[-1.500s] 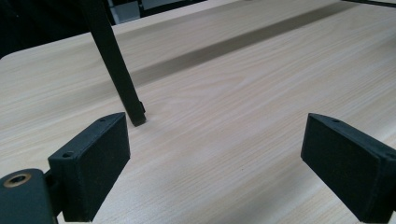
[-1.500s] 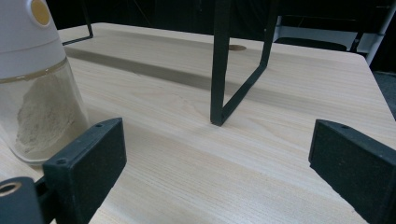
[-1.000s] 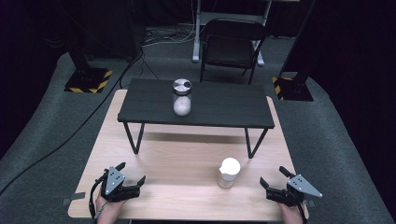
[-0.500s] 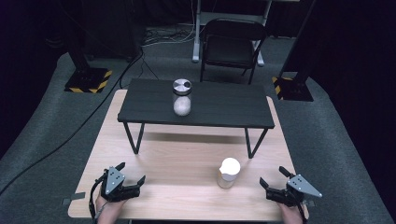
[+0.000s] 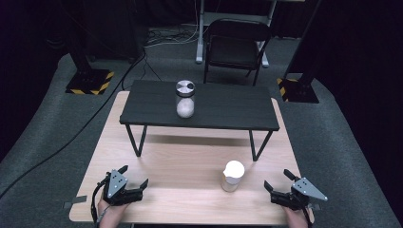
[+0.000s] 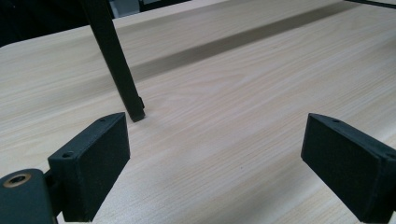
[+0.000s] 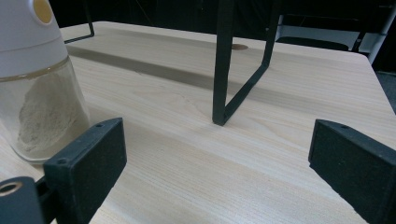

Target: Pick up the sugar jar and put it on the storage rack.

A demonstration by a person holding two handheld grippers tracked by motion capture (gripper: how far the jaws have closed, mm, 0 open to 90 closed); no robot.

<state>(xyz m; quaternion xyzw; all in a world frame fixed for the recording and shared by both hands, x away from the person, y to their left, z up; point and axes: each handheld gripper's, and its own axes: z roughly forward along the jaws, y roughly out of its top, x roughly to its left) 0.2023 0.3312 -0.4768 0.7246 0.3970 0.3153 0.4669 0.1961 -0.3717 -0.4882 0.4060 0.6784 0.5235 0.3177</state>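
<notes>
A black raised shelf [image 5: 223,107] stands on the wooden table [image 5: 185,161]; a black folding chair [image 5: 236,45] stands beyond the shelf.

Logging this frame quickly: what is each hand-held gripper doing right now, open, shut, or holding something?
Left hand-held gripper: open, holding nothing.
Right hand-held gripper: open, holding nothing; the jar stands apart from it.

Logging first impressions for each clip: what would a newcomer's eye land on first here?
Probably the small black bench table standing on the wooden table, with a silver-lidded glass jar of white powder on top. Next, the white-capped shaker of pale powder on the wood near the front right, close to the right gripper. Both the right gripper and the left gripper rest at the near edge, jaws open and empty.
</notes>
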